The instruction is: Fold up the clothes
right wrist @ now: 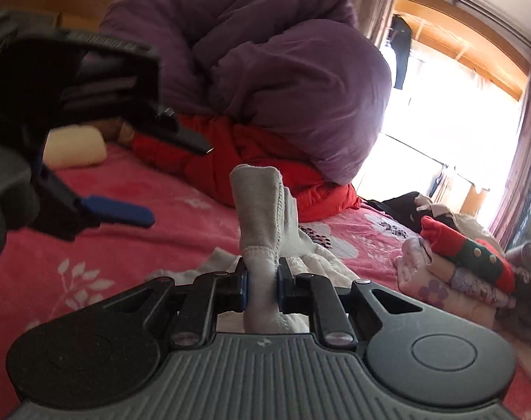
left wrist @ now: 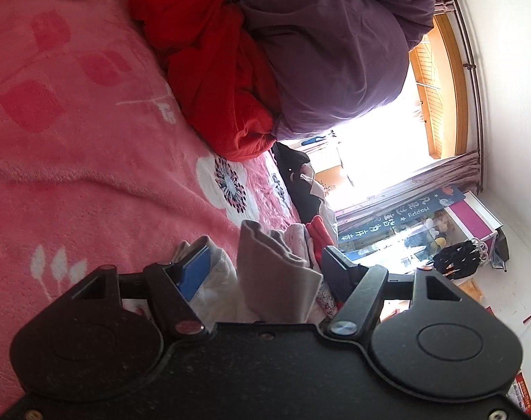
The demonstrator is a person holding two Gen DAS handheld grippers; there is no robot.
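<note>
I've got the soft, light white knit garment [right wrist: 262, 210] pinched in right gripper [right wrist: 262, 285] jaws; left gripper [left wrist: 265, 269] jaws wide, empty. Floppy, so I'd grab hem w/ left.

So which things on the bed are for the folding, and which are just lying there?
For the folding:
- pale garment, pinched in the right gripper
- left gripper, jaws apart
- folded pile

Just lying there:
- purple quilt
- red blanket
- cream pillow
- pink bedspread
</note>
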